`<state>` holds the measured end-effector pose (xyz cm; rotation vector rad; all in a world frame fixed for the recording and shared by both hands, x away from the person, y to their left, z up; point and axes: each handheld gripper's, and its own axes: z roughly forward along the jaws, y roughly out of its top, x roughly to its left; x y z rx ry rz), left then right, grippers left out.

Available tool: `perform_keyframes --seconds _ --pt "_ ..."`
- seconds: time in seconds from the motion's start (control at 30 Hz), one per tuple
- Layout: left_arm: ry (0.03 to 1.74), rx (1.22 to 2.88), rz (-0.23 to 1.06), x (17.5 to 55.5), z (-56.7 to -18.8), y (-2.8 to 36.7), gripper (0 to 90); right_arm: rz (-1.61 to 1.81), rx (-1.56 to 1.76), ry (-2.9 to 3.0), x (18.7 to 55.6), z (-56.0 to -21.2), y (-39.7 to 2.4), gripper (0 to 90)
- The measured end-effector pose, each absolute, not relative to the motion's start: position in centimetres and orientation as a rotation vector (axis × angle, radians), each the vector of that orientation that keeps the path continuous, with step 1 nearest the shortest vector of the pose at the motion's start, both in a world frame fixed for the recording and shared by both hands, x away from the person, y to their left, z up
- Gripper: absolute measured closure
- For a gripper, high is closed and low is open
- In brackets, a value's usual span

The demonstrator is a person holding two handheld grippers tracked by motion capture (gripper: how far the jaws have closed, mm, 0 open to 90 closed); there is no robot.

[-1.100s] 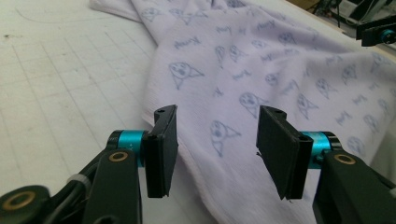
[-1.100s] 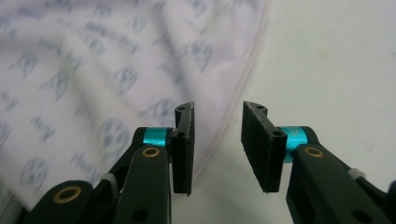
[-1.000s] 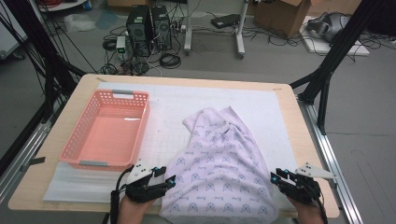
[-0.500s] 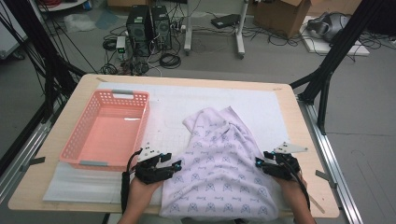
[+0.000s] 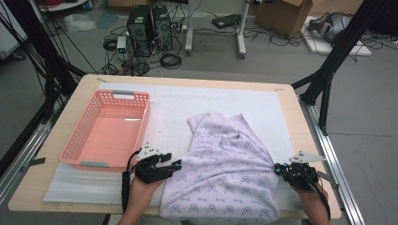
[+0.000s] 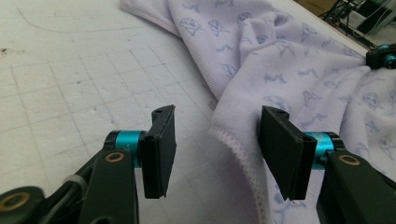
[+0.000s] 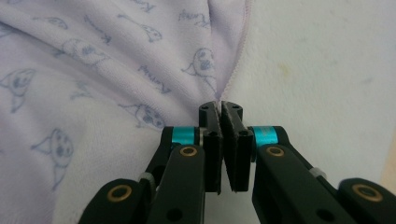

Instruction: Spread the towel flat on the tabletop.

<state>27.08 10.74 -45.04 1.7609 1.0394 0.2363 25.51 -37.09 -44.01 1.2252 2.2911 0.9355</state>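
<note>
A lavender cloth (image 5: 225, 173) printed with small blue figures lies crumpled on the white mat (image 5: 187, 103). My left gripper (image 5: 174, 164) is open at the cloth's left edge. In the left gripper view its jaws (image 6: 217, 149) straddle the stitched hem (image 6: 233, 144) without pressing it. My right gripper (image 5: 278, 168) is at the cloth's right edge. Its jaws have just been closing, and in the right gripper view they (image 7: 220, 109) are shut on the hem of the cloth (image 7: 93, 70), pinching a small fold.
A pink plastic basket (image 5: 112, 93) with nothing in it stands on the mat to the left of the cloth. The wooden table's front edge (image 5: 28, 199) runs just behind both hands. Black frame struts rise at the left and right sides.
Both hands moved forward from the table's front edge to the cloth's sides. The right gripper then shifted a little right and closed on the hem. The left gripper stayed open.
</note>
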Motion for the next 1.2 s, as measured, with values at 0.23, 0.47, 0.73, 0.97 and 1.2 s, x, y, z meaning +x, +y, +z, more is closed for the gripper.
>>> perform_keyframes --seconds 0.23,0.47,0.73,0.97,1.2 --pt "1.061 1.776 0.223 27.5 -45.2 10.4 47.5 1.048 1.214 2.223 25.5 -44.2 -37.5 61.6" --pt "1.089 1.756 0.204 29.5 -44.2 10.0 49.2 1.027 1.206 2.207 25.5 -44.1 -37.8 61.9" --pt "1.147 1.822 0.254 33.4 -43.7 8.0 56.2 1.016 1.177 2.21 25.5 -44.0 -37.5 61.8" --pt "1.187 1.855 0.264 36.3 -43.7 6.0 63.0 1.027 1.166 2.213 25.5 -43.9 -37.3 61.6" --pt "1.202 1.885 0.241 37.4 -44.7 3.0 59.3 1.044 1.157 2.227 25.6 -44.0 -37.1 62.6"
